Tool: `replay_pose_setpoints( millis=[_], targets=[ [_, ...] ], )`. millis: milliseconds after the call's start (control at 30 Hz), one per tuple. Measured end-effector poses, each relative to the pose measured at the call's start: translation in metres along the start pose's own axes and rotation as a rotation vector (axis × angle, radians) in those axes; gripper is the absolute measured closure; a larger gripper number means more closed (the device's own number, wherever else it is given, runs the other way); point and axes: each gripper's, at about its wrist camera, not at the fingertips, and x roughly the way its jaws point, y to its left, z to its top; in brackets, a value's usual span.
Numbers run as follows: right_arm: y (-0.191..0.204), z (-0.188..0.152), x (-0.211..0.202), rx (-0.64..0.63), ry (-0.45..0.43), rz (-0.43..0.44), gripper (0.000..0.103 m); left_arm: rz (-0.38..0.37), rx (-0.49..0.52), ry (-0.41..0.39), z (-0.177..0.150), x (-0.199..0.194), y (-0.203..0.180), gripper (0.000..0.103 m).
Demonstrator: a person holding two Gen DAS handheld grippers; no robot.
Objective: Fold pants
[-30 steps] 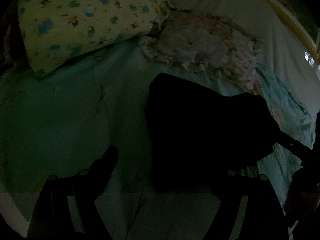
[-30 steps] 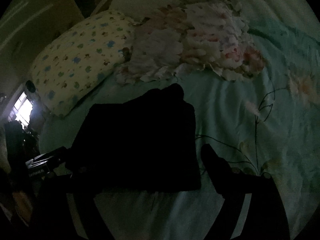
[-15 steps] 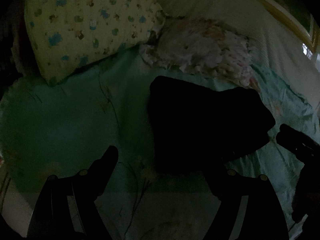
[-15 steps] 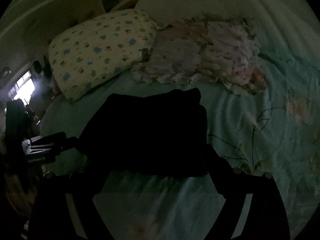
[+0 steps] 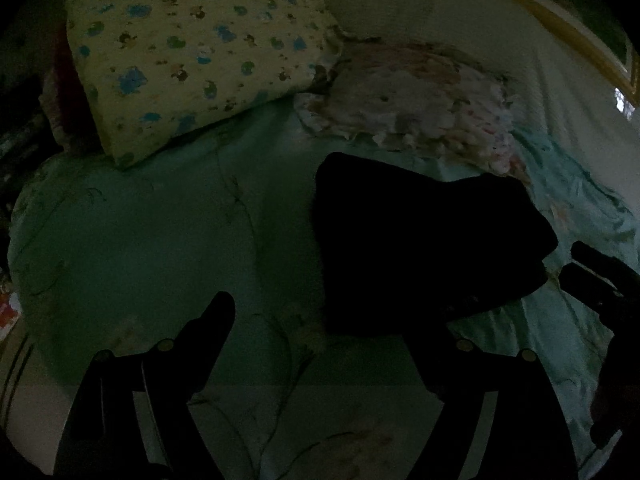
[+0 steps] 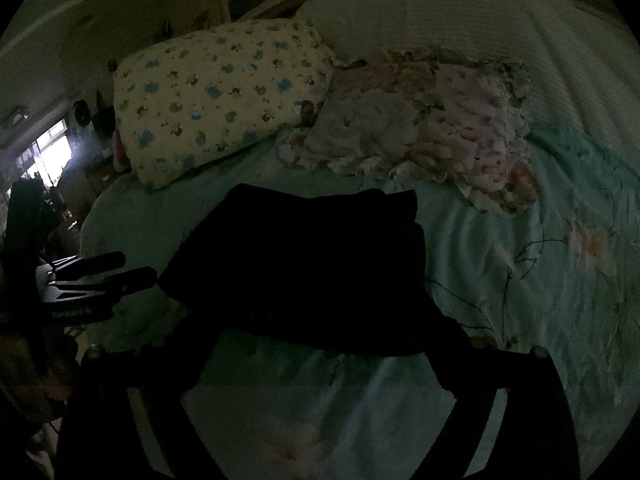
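The black pants (image 5: 420, 240) lie folded into a compact rectangle on the pale green bedsheet (image 5: 168, 240); they also show in the right wrist view (image 6: 304, 264). My left gripper (image 5: 320, 320) is open and empty, held back from the near edge of the pants. My right gripper (image 6: 320, 336) is open and empty, just short of the pants' near edge. Each gripper shows in the other's view: the right gripper (image 5: 592, 276) at the pants' right side, the left gripper (image 6: 104, 276) at their left side.
A yellow patterned pillow (image 5: 192, 52) and a crumpled floral cloth (image 5: 416, 100) lie at the head of the bed behind the pants. A white cover (image 6: 480, 20) lies at the far right. A bright window (image 6: 52, 156) shows at far left. The room is dim.
Both grippers have pulled back from the pants, which now look smaller and farther away. The pants stay flat and folded on the sheet.
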Motion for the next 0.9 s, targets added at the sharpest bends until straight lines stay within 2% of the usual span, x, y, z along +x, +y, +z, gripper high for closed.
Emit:
replay_pose_setpoints(
  millis=[333,900],
  targets=[
    [0.005,0.003,0.004,-0.002,0.006,0.005,0.008,0.028,0.033,-0.023,0.002,0.0,-0.004,0.018],
    [0.005,-0.001,0.011,0.01,0.029,0.008,0.007,0.02,0.032,-0.013,0.0,0.009,-0.002,0.017]
  ],
)
